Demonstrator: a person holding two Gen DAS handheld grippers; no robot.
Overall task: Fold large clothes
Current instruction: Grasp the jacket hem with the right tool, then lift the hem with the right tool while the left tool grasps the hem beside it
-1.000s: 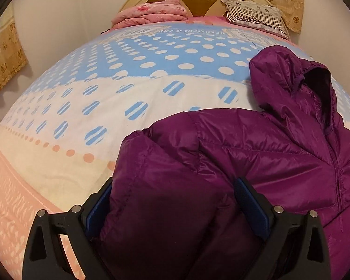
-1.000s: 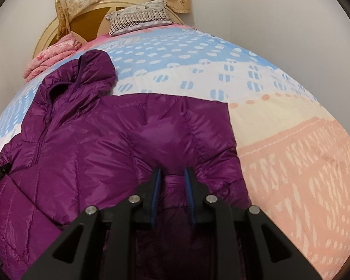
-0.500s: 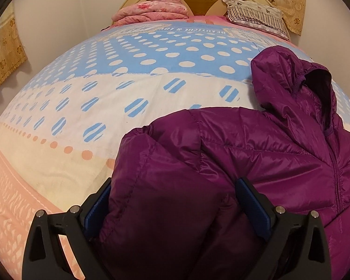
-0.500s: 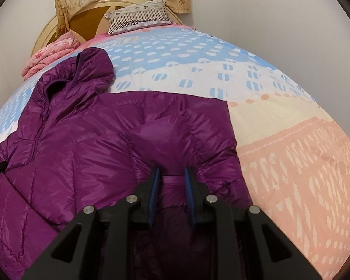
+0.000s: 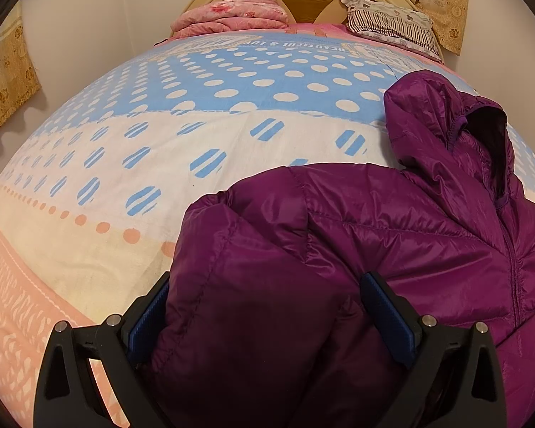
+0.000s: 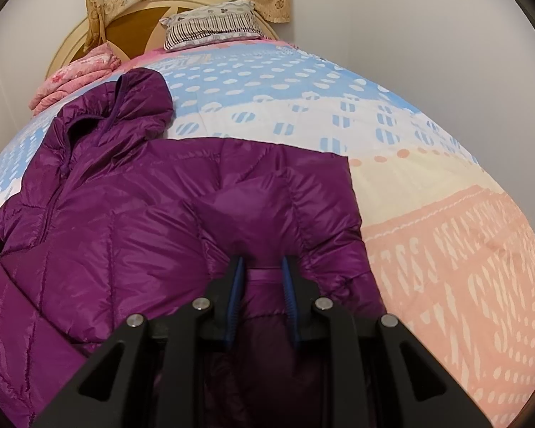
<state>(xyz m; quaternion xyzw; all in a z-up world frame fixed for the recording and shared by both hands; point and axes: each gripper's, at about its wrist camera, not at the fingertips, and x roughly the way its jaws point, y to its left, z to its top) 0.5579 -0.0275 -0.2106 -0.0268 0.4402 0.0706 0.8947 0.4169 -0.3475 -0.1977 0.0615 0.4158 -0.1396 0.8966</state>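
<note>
Spread across a bed (image 5: pixel 203 135) under a dotted blue, white and peach cover: purple quilted hooded puffer jacket (image 5: pixel 428 235), hood toward the headboard. Left gripper (image 5: pixel 267 306) wide around a bunched sleeve; grip unclear. Right gripper (image 6: pixel 262 278) pinching a jacket fold.

I see the shiny purple quilted puffer jacket (image 6: pixel 132 221) sprawling across the lower left of the right wrist frame, front zip up, hood (image 6: pixel 135 107) toward upper left, one sleeve bunched at bottom centre.
</note>
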